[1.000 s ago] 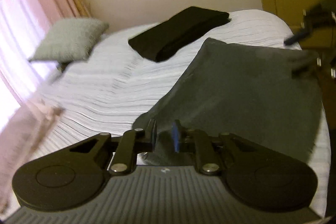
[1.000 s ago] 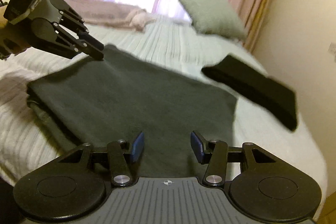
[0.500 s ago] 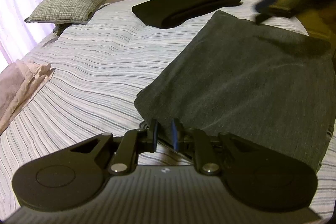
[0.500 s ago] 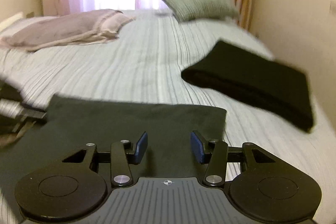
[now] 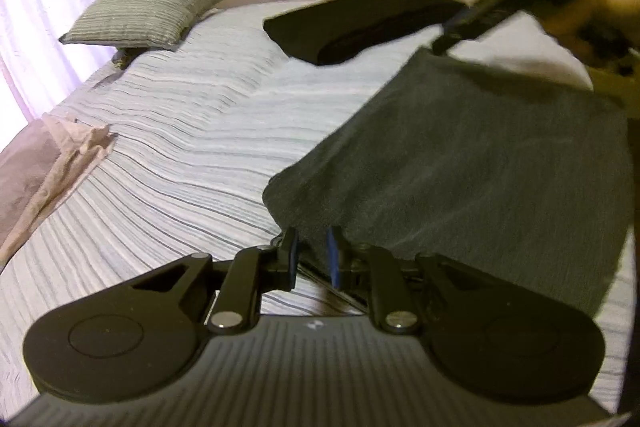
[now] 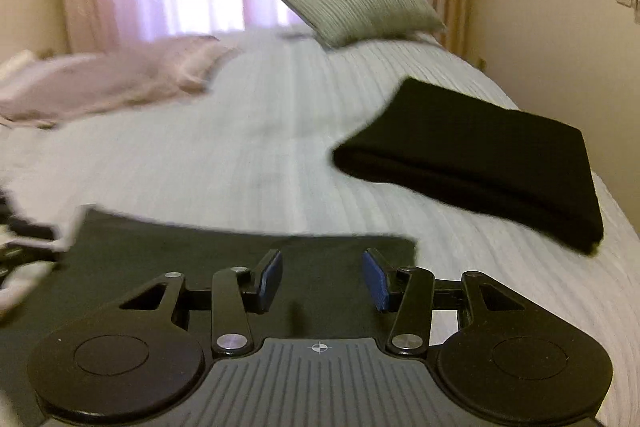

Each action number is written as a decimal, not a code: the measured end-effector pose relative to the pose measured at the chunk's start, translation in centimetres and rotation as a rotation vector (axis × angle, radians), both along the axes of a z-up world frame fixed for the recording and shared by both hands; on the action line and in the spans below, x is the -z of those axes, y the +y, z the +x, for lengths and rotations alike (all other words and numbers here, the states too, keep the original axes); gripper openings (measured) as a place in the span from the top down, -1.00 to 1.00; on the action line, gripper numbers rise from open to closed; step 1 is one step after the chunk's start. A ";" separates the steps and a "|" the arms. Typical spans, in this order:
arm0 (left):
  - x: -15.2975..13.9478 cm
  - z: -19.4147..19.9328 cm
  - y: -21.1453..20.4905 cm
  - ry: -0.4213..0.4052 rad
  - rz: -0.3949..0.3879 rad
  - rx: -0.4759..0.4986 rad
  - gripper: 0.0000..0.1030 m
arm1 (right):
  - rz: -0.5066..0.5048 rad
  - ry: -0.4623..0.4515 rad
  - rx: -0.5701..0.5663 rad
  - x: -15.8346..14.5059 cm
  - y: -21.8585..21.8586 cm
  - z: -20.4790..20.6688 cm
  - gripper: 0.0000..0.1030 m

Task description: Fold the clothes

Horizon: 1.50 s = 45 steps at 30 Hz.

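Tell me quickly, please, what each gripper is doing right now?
Left gripper: jaws nearly closed, pinching the grey garment's near corner.
Right gripper: open, holding nothing.

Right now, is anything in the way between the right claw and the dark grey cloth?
Nothing visible is. The right claw hangs open just above the dark grey cloth, with bare fabric below it. The folded black cloth lies apart, off to the right.

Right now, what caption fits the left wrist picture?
Left gripper fingers at the grey garment's corner on a striped bed.
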<state>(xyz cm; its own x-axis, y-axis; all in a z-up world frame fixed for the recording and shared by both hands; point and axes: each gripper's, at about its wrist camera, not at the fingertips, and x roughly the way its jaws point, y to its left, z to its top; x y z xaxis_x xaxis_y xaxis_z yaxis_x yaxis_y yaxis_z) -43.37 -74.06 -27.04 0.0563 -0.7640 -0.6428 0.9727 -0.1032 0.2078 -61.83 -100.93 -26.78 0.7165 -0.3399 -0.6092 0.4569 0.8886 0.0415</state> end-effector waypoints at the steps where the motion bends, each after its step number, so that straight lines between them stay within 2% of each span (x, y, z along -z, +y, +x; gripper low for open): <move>1: -0.6 -0.3 0.6 0.013 -0.010 0.004 0.71 | 0.014 -0.019 -0.020 -0.3 1.6 -1.5 0.06; 3: -1.4 -1.1 2.2 0.045 -0.037 0.033 0.65 | 0.022 -0.035 -0.058 -0.2 4.4 -3.8 0.06; 6: -1.2 -2.9 4.1 0.069 -0.033 0.087 0.63 | 0.058 -0.024 -0.054 1.8 7.0 -6.3 0.06; 10: 2.1 -5.1 4.8 -0.030 0.023 0.093 0.61 | 0.030 0.020 -0.080 5.5 8.7 -7.7 0.06; 13: 2.1 -4.9 4.7 0.010 0.027 0.043 0.61 | 0.024 -0.004 -0.045 3.9 9.5 -8.5 0.06; 16: 0.5 -5.0 5.5 -0.005 0.003 0.008 0.62 | -0.001 -0.038 -0.063 3.1 10.9 -9.9 0.06; 19: 0.8 -5.3 6.3 -0.010 0.008 0.014 0.62 | 0.015 0.001 -0.081 5.2 11.2 -10.2 0.06; 21: 1.9 -6.1 6.2 -0.063 0.021 0.036 0.62 | 0.010 0.001 -0.092 5.6 11.3 -10.6 0.06; 23: 2.3 -6.6 6.0 -0.111 0.021 0.040 0.62 | -0.036 0.009 -0.091 4.9 11.8 -10.8 0.05; 26: 1.6 -6.6 5.8 -0.125 0.022 0.029 0.62 | -0.151 0.026 -0.140 4.0 13.5 -11.6 0.01; 27: 1.3 -6.6 5.9 -0.132 0.019 0.027 0.61 | -0.191 0.036 -0.156 3.8 14.1 -12.0 -0.04; 28: 1.1 -6.7 6.1 -0.142 0.014 0.028 0.61 | -0.235 0.058 -0.173 3.9 14.7 -12.3 -0.26; 29: 0.8 -6.9 6.4 -0.152 0.009 0.030 0.61 | -0.271 0.078 -0.188 4.1 15.2 -12.4 -0.35; 32: 0.3 -7.7 7.4 -0.174 -0.009 0.040 0.61 | -0.339 0.135 -0.242 5.0 16.3 -12.7 -0.35; 35: 0.2 -8.7 8.2 -0.217 -0.033 0.052 0.55 | -0.430 0.213 -0.292 6.6 17.0 -11.2 -0.35; 37: 0.2 -9.6 8.8 -0.263 -0.056 0.061 0.46 | -0.519 0.281 -0.344 8.0 17.5 -9.9 -0.35; 40: 0.2 -11.4 10.0 -0.340 -0.104 0.115 0.22 | -0.624 0.366 -0.420 10.1 18.0 -8.3 -0.35; 42: 0.7 -12.6 10.4 -0.391 -0.106 0.153 0.06 | -0.677 0.391 -0.443 11.1 18.0 -7.5 -0.34; 43: 1.1 -13.2 10.6 -0.418 -0.105 0.171 0.06 | -0.690 0.395 -0.446 11.2 17.9 -7.2 -0.23; 44: 1.4 -13.8 10.7 -0.445 -0.104 0.190 0.04 | -0.681 0.393 -0.449 11.1 17.6 -6.9 0.02; 45: 1.7 -14.4 10.9 -0.472 -0.104 0.208 0.01 | -0.663 0.388 -0.447 10.7 17.3 -6.7 0.05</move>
